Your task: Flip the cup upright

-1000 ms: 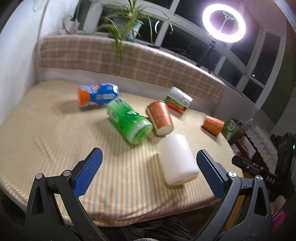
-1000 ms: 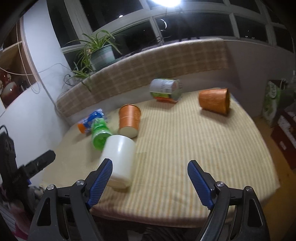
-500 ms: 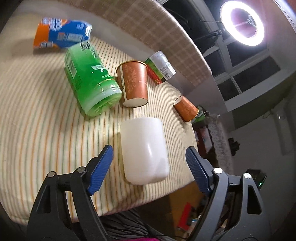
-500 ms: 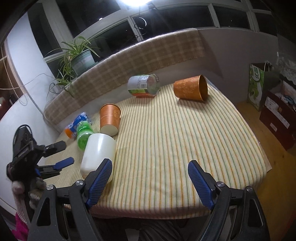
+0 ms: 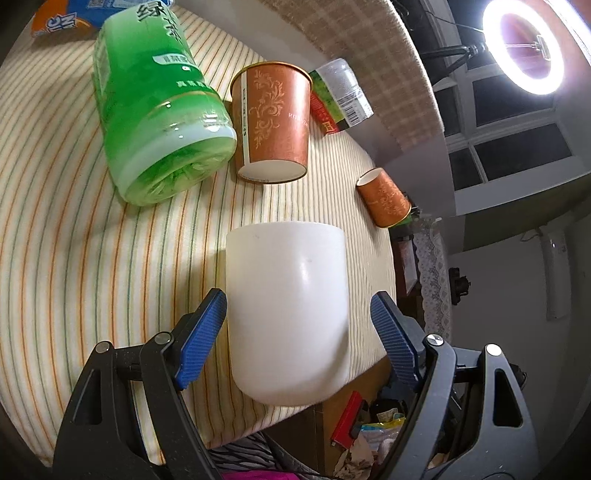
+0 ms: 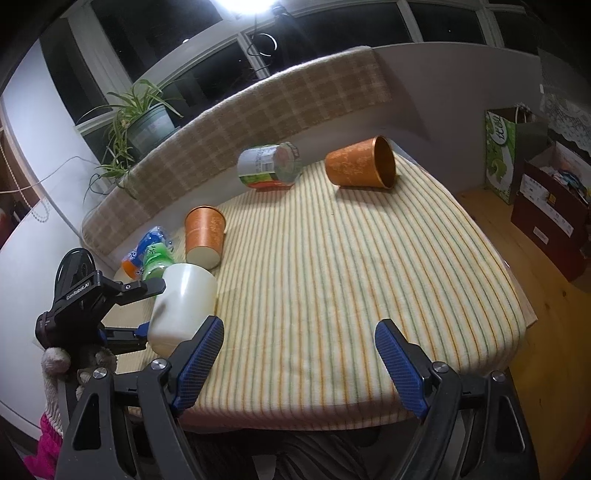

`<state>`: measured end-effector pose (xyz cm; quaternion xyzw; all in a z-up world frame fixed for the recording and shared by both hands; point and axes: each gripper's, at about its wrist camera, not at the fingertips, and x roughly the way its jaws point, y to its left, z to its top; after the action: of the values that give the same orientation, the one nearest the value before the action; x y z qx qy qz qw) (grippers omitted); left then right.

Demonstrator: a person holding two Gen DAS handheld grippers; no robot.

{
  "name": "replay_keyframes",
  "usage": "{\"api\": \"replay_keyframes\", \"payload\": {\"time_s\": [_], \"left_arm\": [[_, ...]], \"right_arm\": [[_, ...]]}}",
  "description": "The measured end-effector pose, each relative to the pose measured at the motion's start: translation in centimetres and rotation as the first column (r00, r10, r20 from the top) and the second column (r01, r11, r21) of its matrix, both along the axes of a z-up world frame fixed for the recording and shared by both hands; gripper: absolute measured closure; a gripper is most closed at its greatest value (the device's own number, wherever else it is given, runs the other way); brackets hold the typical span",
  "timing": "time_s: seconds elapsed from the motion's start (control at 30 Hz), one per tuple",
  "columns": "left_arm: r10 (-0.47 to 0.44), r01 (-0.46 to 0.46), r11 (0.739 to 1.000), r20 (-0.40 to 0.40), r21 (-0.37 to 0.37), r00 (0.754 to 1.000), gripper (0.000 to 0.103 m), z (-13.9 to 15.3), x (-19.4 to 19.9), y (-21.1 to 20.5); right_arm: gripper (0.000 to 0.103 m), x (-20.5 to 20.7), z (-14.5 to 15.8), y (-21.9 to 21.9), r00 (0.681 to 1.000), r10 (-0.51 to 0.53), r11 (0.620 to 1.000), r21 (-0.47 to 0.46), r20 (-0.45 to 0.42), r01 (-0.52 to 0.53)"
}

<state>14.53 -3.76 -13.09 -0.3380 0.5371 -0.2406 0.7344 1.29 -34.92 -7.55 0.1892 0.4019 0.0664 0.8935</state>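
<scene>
My left gripper [image 5: 297,332] sits with its blue pads spread around the white cup [image 5: 286,314], which lies on its side at the near left corner of the striped table [image 5: 92,258], rounded base toward my camera and hanging just past the near edge. The left-hand pad looks to be at the cup's wall, though I cannot tell whether it touches; the right-hand pad stands apart from it. From my right wrist camera the same cup [image 6: 183,306] shows between the left gripper's [image 6: 142,308] two fingers. My right gripper [image 6: 299,356] hovers over the near edge of the table, its pads wide apart and holding nothing. Just beyond the white cup lie a green bottle [image 5: 155,110] on its side and an orange paper cup [image 5: 273,122] beside it, base toward me; I cannot tell whether the two touch. An orange-and-blue bottle [image 5: 62,18] lies behind the green one, toward the far left corner. A can [image 6: 267,166] lies on its side at the far edge, and a second orange cup [image 6: 360,164] lies tipped over near the far right corner, its mouth facing right. A potted plant [image 6: 146,122] stands on the ledge behind the table.
</scene>
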Motion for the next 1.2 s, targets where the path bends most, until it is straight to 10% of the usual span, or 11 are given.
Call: {"api": "replay_keyframes", "payload": {"time_s": [0.43,1.2], "left_arm": [[-0.012,0.011,0.999,0.003,0.043,1.000,0.027,-0.8,0.6,-0.7],[-0.101,-0.055,0.919,0.369,0.389,0.924,0.028,4.1,-2.4,-4.5]], "right_arm": [[0.017,0.0,-0.7,-0.7,1.000,-0.010,1.000,0.017,-0.015,0.010],[0.017,0.1,-1.2,-0.1,1.000,-0.003,1.000,0.017,-0.028,0.004]]}}
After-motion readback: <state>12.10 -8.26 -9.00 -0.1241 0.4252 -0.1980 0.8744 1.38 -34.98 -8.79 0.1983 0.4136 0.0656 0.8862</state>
